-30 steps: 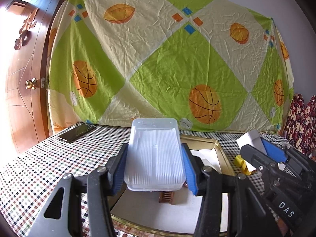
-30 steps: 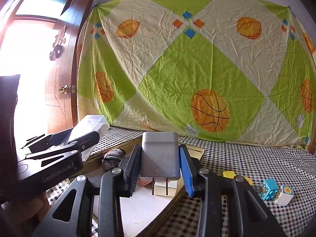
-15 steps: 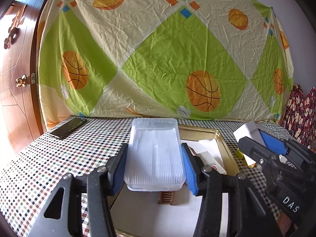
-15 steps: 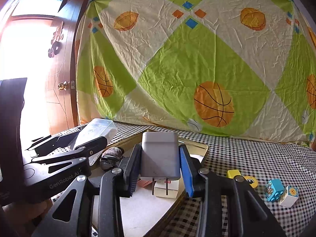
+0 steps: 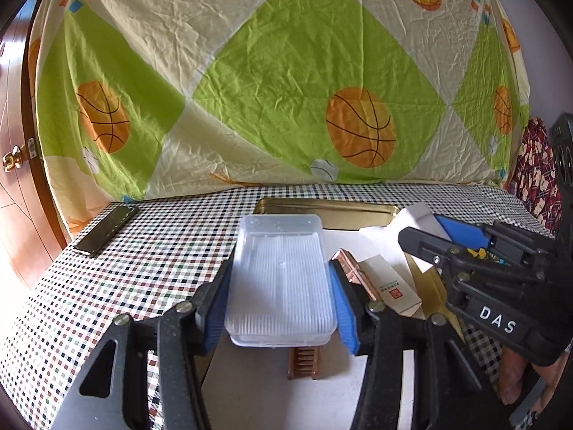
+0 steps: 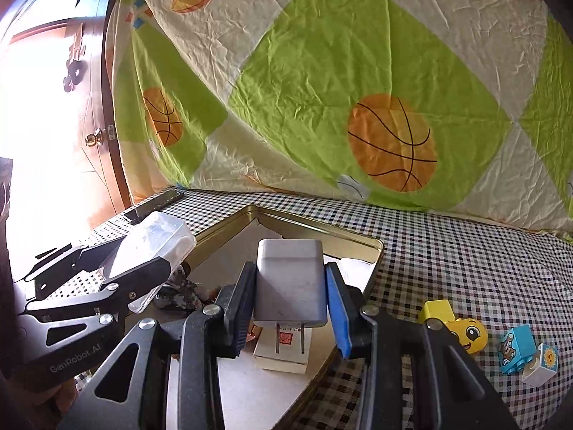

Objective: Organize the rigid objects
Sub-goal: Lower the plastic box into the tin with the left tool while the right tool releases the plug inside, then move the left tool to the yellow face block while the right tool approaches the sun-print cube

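Note:
My left gripper [image 5: 279, 299] is shut on a clear plastic box [image 5: 280, 279], held above the near end of a gold tray [image 5: 324, 208]. In the right wrist view that box [image 6: 150, 251] shows at the left in the same gripper. My right gripper [image 6: 290, 301] is shut on a white plug charger [image 6: 290, 283], prongs pointing toward me, over the gold tray [image 6: 315, 231]. A white carton [image 6: 281, 353] and a copper comb [image 5: 304, 362] lie in the tray. The right gripper [image 5: 465, 251] also appears at the right of the left wrist view.
A black phone [image 5: 107, 229] lies at the far left of the checked tablecloth. Toy blocks, yellow [image 6: 454, 326], blue [image 6: 517, 349] and white [image 6: 542, 363], sit to the right of the tray. A patterned sheet hangs behind the table. A wooden door [image 6: 89, 136] stands at the left.
Both grippers have swung sideways over the tray with their loads still held. The tray's contents, a carton and a comb, now show more in the left wrist view.

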Motion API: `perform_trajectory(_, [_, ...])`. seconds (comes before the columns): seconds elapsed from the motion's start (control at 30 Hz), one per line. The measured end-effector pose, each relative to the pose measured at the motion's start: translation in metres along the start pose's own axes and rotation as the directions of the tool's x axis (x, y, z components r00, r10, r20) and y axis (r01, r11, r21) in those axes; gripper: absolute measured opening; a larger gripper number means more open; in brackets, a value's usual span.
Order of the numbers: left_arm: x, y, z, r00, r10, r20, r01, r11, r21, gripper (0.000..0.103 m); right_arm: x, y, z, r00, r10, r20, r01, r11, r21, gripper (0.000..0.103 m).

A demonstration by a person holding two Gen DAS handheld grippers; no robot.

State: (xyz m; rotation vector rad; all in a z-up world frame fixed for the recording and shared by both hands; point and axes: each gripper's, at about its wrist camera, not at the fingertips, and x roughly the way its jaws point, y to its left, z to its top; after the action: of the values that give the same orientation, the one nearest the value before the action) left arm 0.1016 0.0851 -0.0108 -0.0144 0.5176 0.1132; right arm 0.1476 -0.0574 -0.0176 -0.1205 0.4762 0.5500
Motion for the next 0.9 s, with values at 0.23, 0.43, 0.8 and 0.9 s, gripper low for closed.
perform_trajectory(0.23, [0.003,0.002,0.000,0.999,0.049,0.000,-0.049,0.999,0.000,0.067,0.014,0.005,-0.002,0.998,0.024,-0.049,-0.025,1.000,-0.017,0.048])
perform_trajectory(0.43, [-0.015,0.001,0.000,0.997,0.054,0.064,-0.051,0.998,-0.040,0.094,-0.017,-0.011,-0.010,1.000,0.007,0.005,-0.007,1.000,-0.003,0.061])
perform_trajectory(0.8, [-0.036,-0.080,0.006,0.989,-0.103,0.109,0.099,0.994,0.045,0.102,-0.074,-0.111,-0.024,0.967,-0.249,0.054,0.245,0.966,0.080,0.074])
perform_trajectory(0.9, [-0.030,-0.112,0.006,0.986,-0.145,0.082,0.138,0.986,0.090,0.102,-0.086,-0.152,-0.031,0.945,-0.327,0.024,0.320,0.934,0.159,0.074])
